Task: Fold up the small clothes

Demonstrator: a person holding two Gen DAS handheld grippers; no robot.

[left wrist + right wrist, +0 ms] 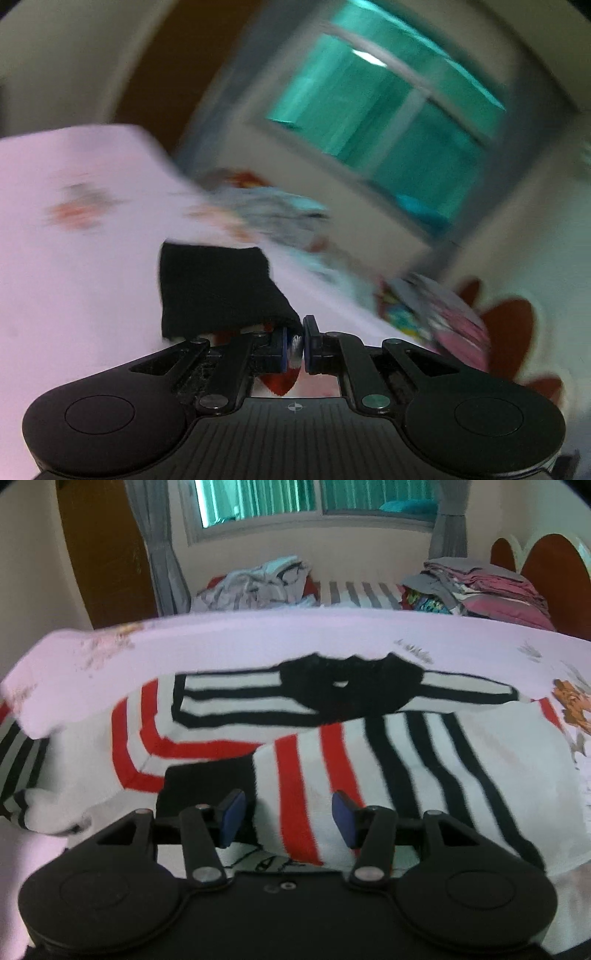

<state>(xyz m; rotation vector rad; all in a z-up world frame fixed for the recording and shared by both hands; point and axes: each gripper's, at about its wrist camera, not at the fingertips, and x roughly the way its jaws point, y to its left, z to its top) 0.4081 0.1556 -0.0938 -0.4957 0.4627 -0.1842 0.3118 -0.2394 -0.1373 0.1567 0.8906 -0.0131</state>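
A small striped sweater, white with red and black stripes and a black collar, lies on the pink sheet. My right gripper is open, its blue pads just above the sweater's near edge, with a red stripe between them. In the blurred left wrist view my left gripper is shut on an edge of the sweater, with a black cuff or hem lifted ahead of it and red fabric hanging below the jaws.
A crumpled pile of light clothes and a stack of folded clothes sit at the far side of the bed. A window with grey curtains, a brown door and a red headboard lie beyond.
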